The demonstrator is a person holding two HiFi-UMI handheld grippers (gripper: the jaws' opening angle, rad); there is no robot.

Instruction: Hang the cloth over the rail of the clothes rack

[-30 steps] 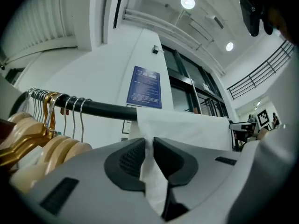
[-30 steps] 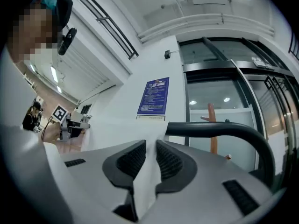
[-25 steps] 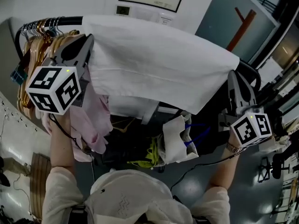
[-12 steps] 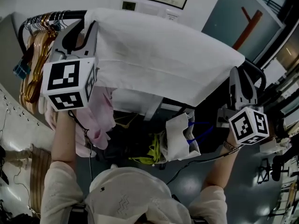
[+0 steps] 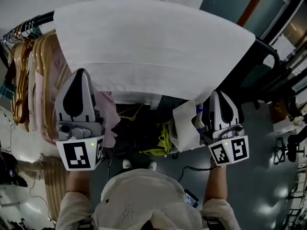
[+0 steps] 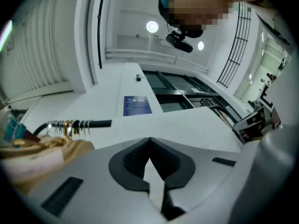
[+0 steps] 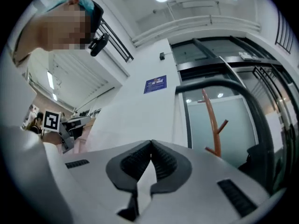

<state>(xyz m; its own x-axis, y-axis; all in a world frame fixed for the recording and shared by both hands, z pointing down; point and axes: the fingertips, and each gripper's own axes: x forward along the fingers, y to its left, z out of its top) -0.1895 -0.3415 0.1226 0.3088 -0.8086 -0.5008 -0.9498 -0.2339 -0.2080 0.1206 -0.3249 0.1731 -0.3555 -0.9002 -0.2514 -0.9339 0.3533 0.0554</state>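
Your left gripper has just closed its jaws again. Like your right gripper, it pinches the near hem of the cloth. Both now sit lower, drawing the cloth down over the rail. Hanging appears nearly complete.

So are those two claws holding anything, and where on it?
Yes, the white cloth: the left claw, just closed, pinches its lower edge near the left end, the right claw near the right end.

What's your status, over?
Hem of white fabric cloth pinched in left gripper, just closed, and right gripper. Cloth draped over black metal rail. Left of it, wooden hangers bunched.
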